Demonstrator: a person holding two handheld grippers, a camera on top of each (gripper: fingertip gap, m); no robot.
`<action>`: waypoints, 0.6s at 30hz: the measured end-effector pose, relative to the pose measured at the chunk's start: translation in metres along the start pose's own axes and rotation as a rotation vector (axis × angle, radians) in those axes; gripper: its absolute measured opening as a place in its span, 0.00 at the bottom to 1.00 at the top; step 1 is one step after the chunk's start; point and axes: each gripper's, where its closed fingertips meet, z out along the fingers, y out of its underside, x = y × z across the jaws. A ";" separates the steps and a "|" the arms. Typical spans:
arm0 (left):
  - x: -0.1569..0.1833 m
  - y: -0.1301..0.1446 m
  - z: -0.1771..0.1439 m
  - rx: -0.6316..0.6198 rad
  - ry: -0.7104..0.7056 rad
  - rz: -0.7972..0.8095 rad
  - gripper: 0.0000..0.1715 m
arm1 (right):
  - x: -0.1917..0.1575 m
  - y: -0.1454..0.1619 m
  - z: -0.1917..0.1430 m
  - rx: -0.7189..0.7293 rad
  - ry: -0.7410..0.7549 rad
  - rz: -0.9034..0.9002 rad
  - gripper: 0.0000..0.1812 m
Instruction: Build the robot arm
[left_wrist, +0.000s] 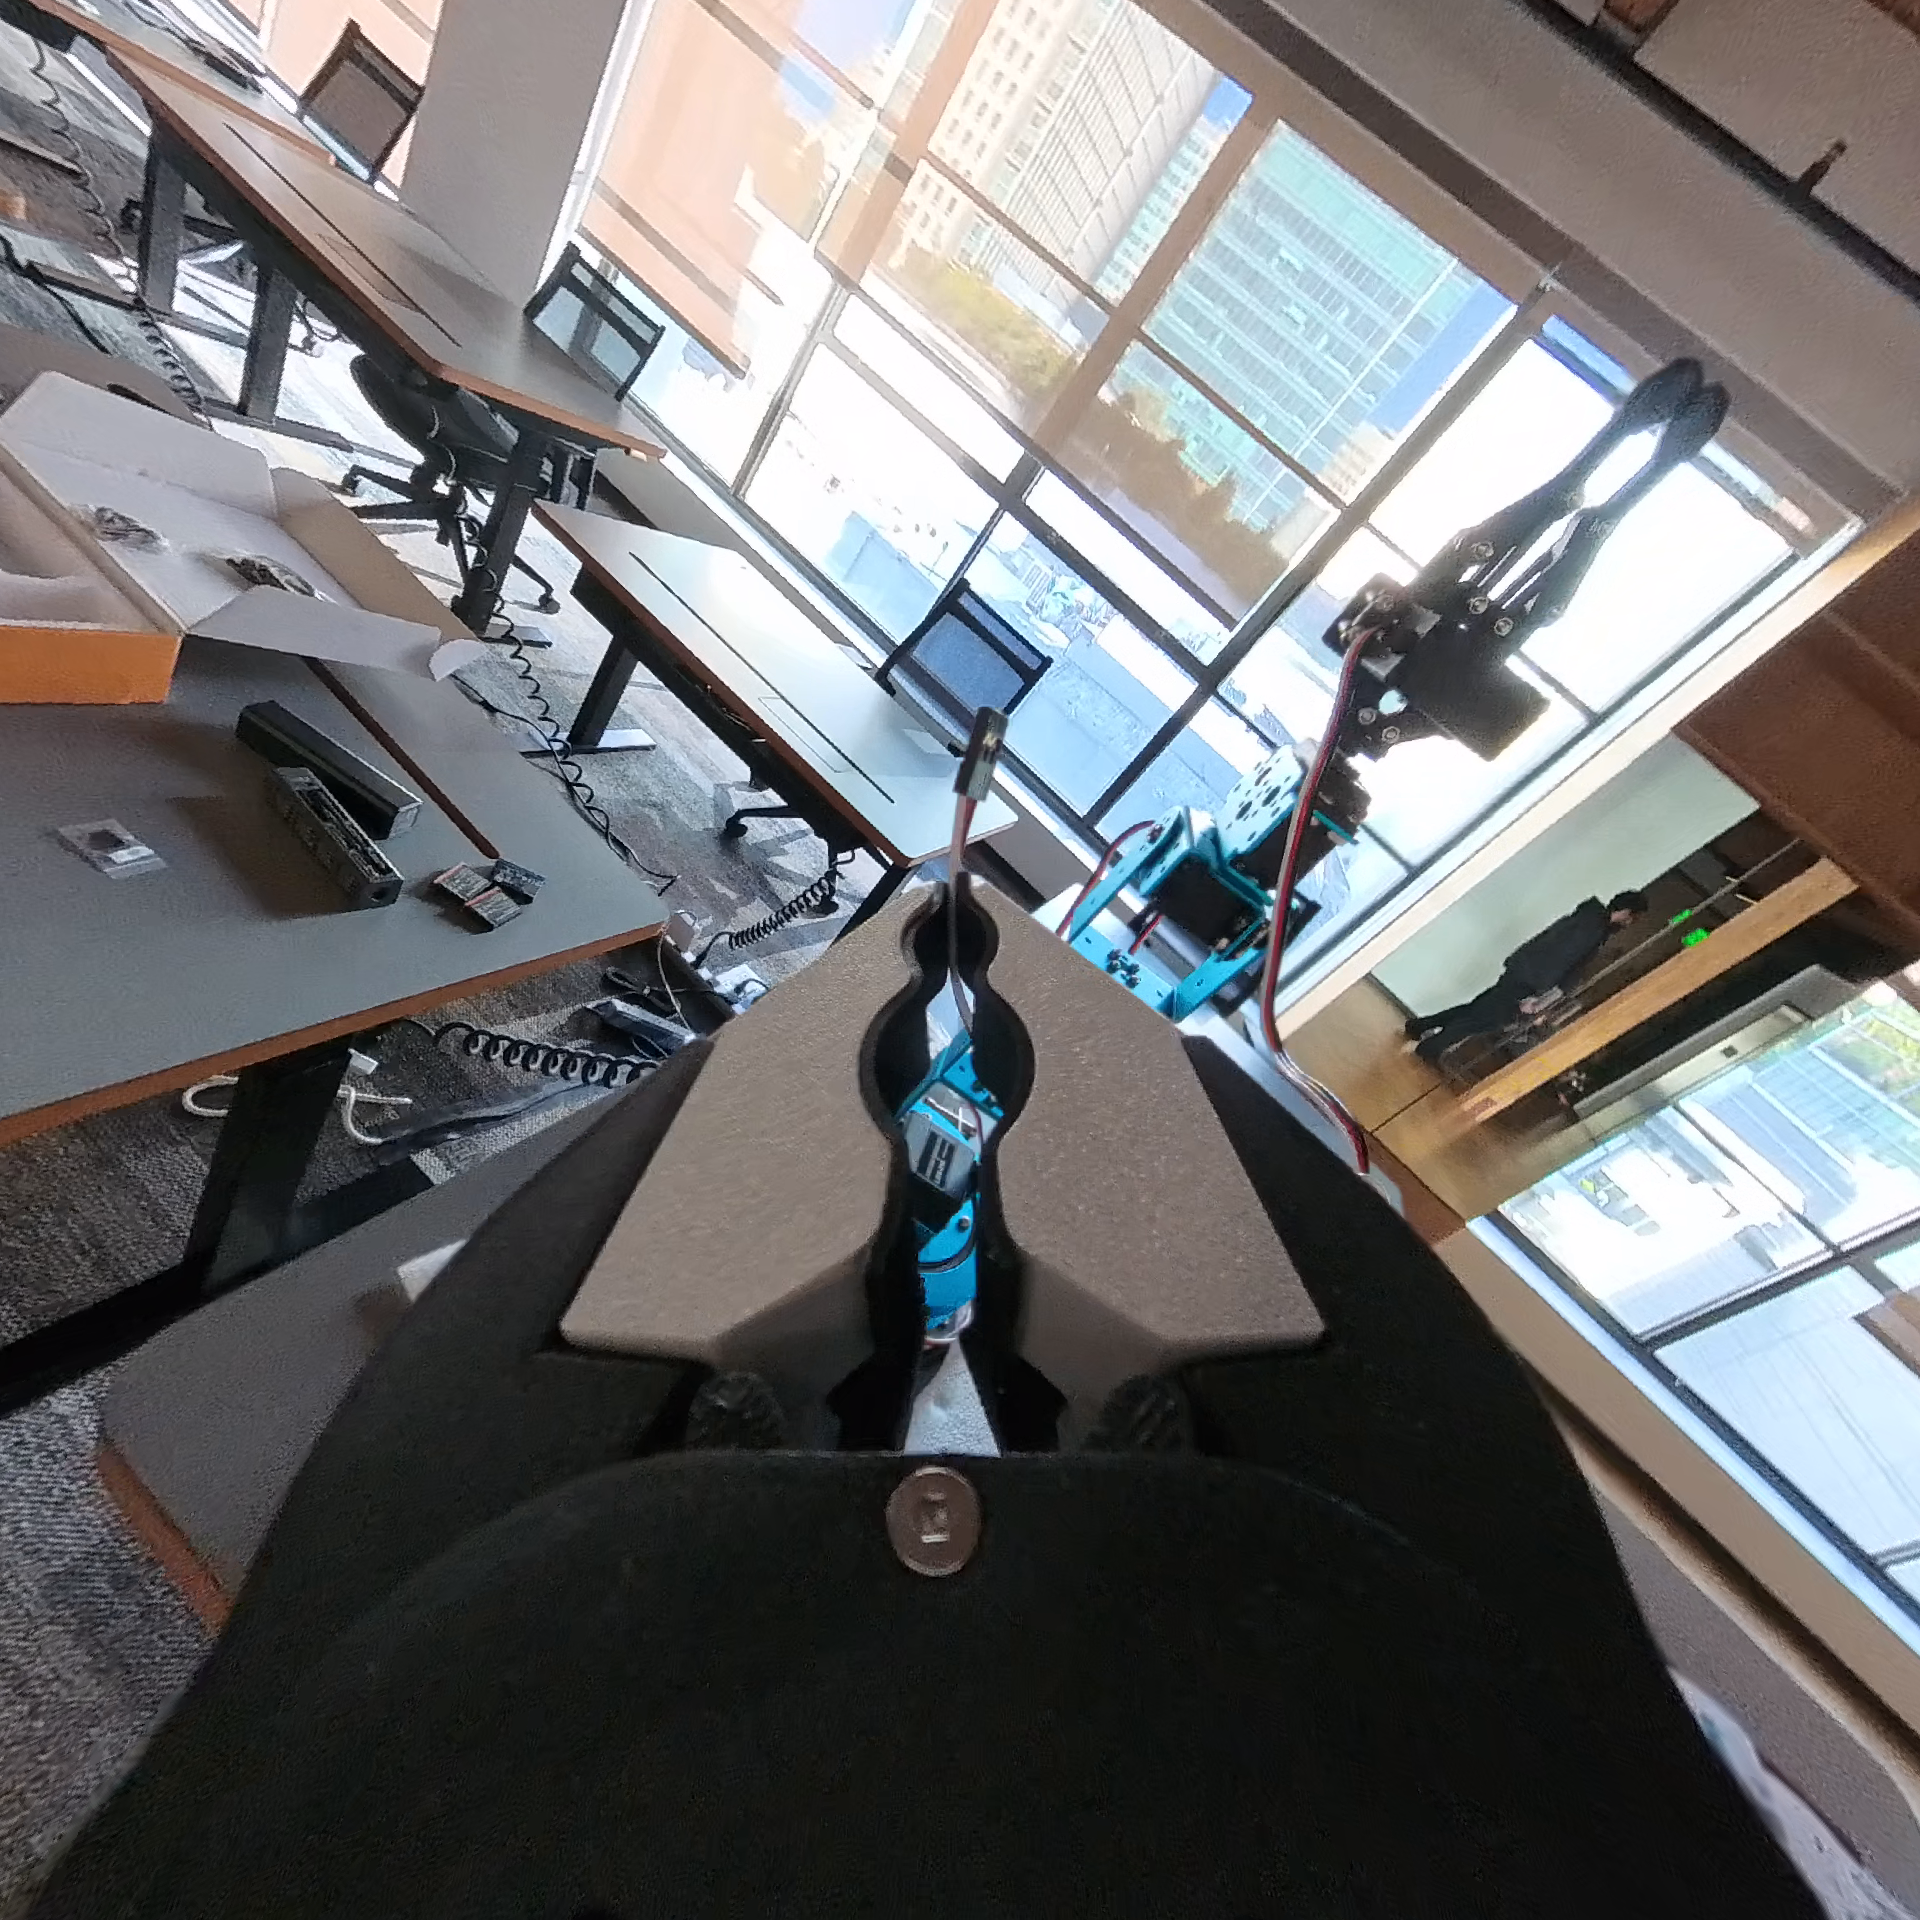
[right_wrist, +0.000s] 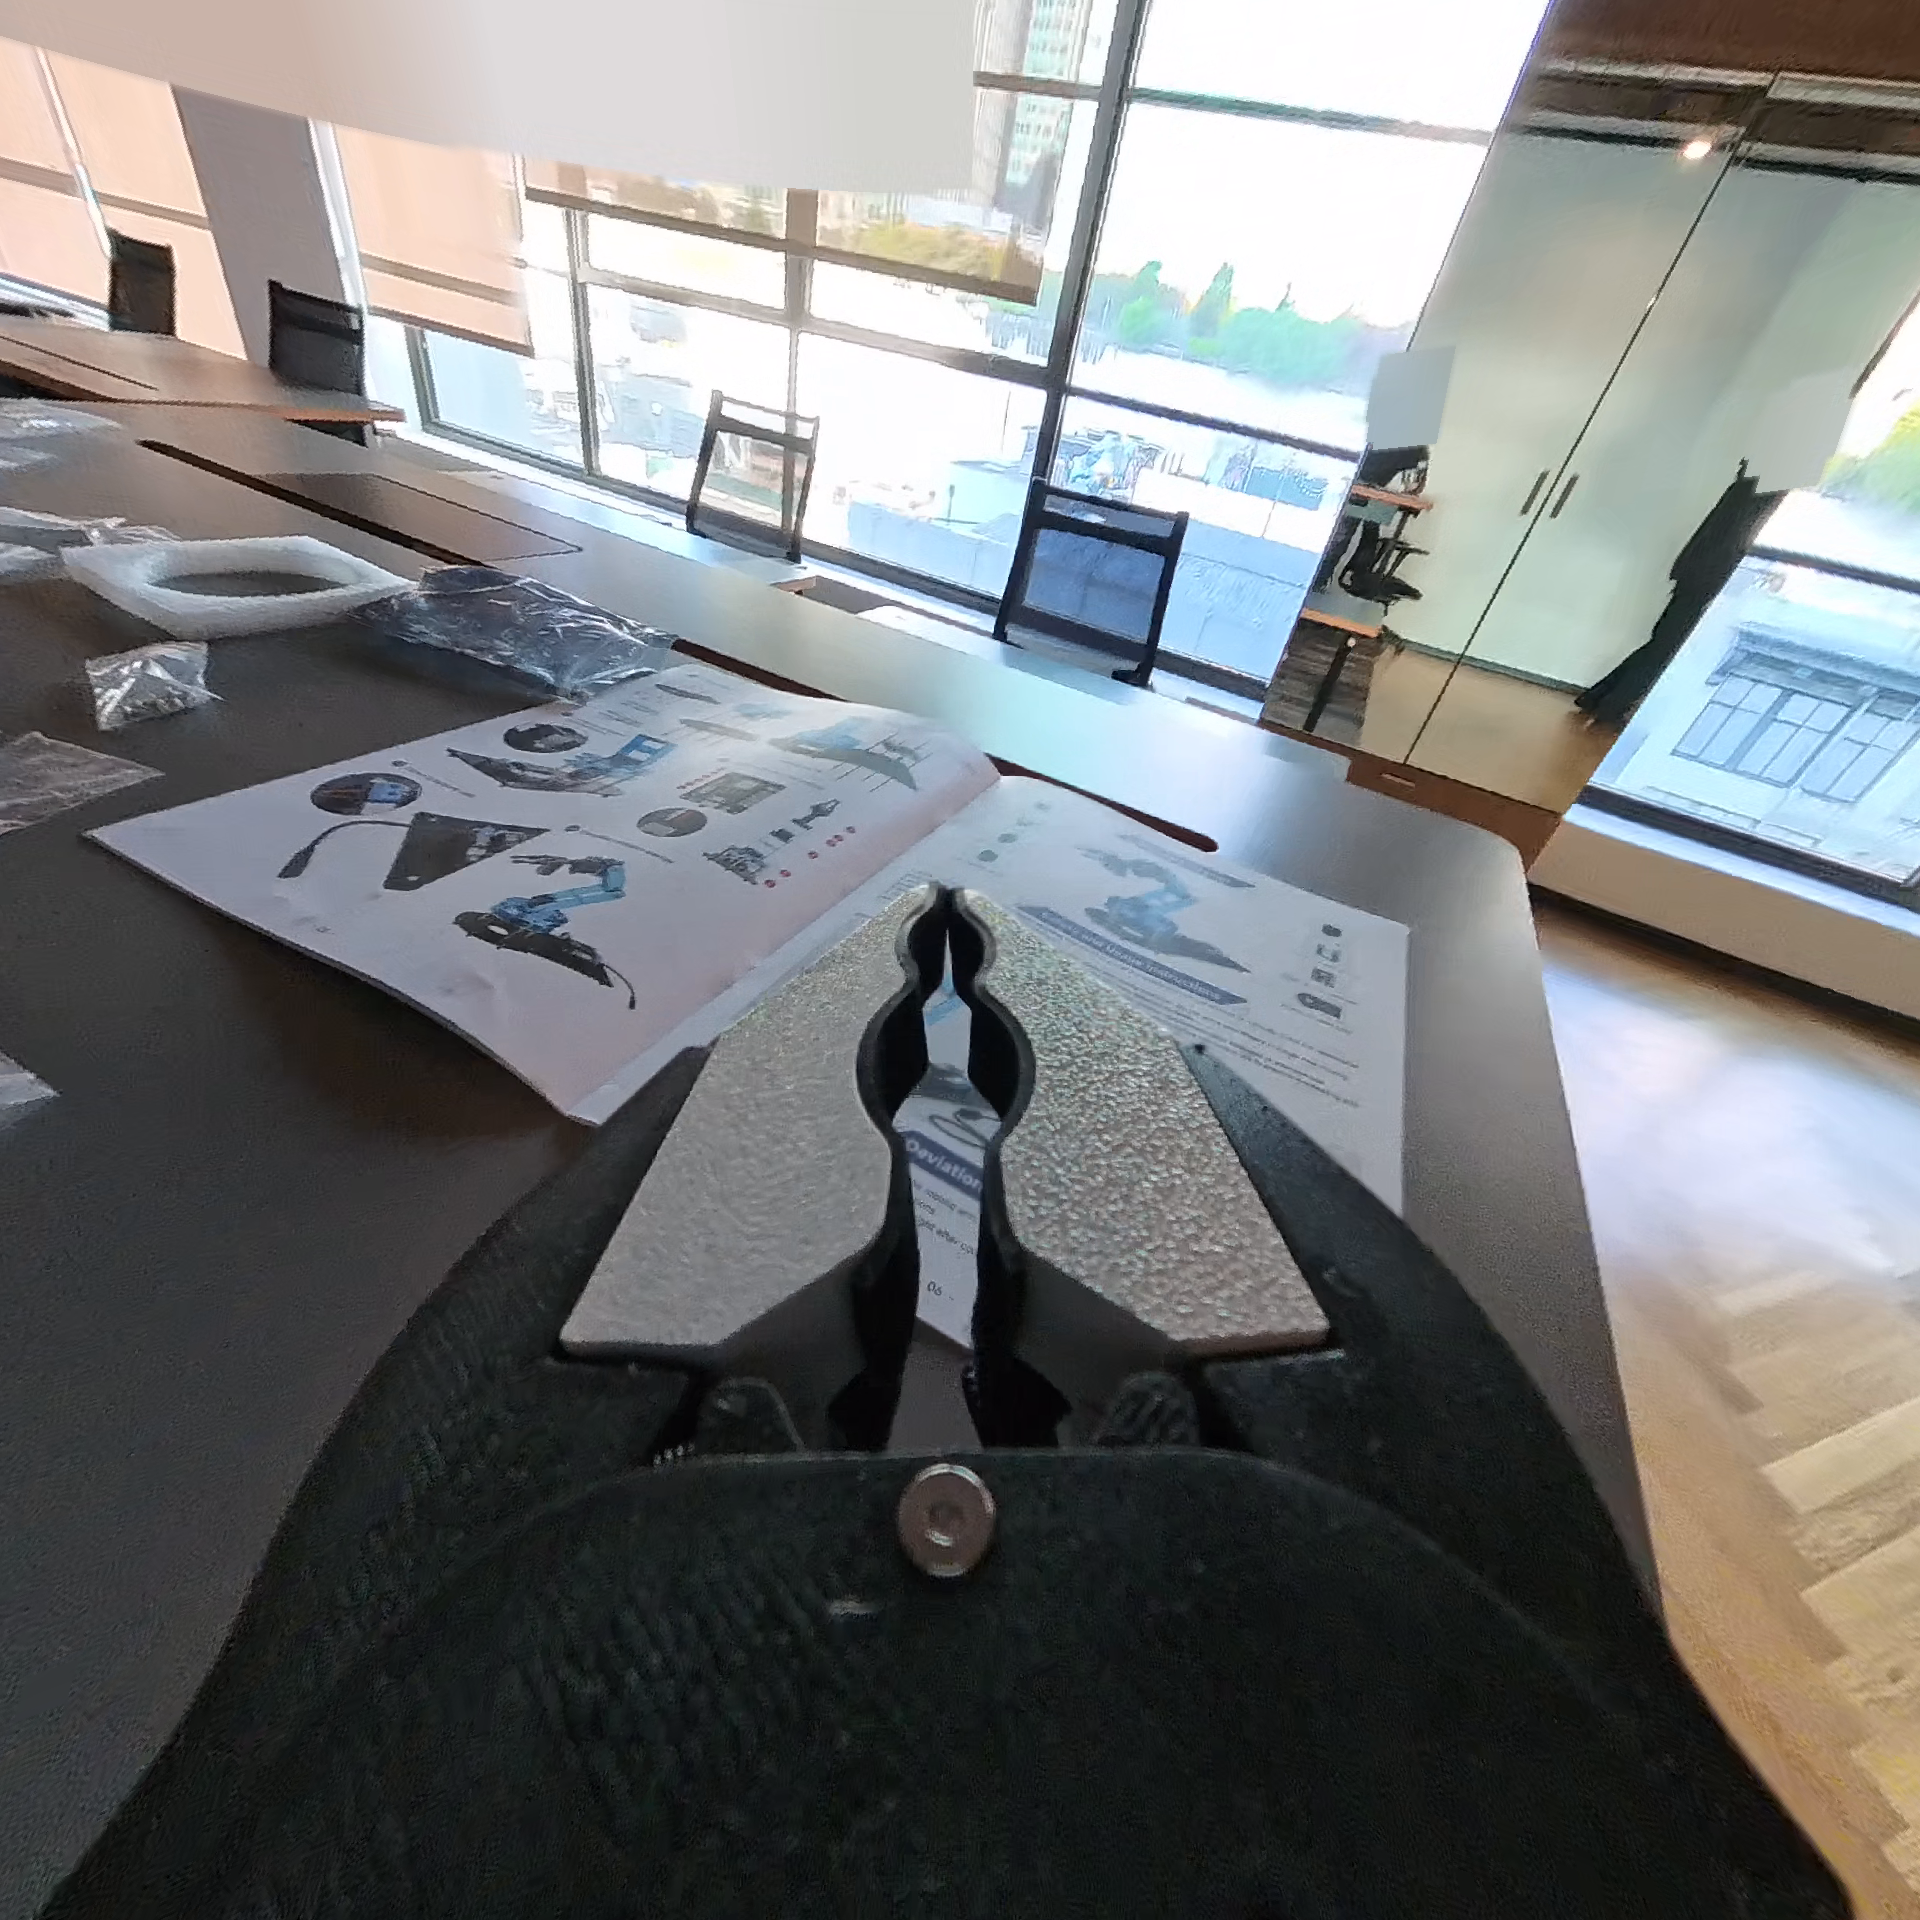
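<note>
left gripper (left_wrist: 958, 891): black body, grey pebbled finger plates
servo cable (left_wrist: 964, 831): grey, black connector
small robot arm (left_wrist: 1226, 862): blue brackets, black claw
right gripper (right_wrist: 943, 896): black, silvery speckled plates
manual (right_wrist: 582, 831): white pages, blue and black pictures
table (right_wrist: 260, 1091): dark brown

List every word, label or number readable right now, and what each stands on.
I won't copy writing out; here is what bears it.
Open booklet: printed captions, mostly too small.
Its blue heading strips: legible print.
Blue servo behind the left gripper: label, too small.
Grey cable it pinches: none.
Packet on grey table: blurred.
Green sign: blurred.
</note>
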 end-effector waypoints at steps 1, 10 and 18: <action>0.000 0.002 0.000 0.009 -0.004 -0.011 0.00 | 0.001 0.002 0.000 -0.003 0.008 -0.007 0.00; -0.018 0.010 -0.001 0.043 -0.104 -0.046 0.00 | 0.001 0.002 0.000 0.009 -0.013 0.023 0.00; -0.022 0.008 -0.006 0.022 -0.170 0.033 0.00 | -0.002 0.002 0.000 0.007 -0.016 0.009 0.00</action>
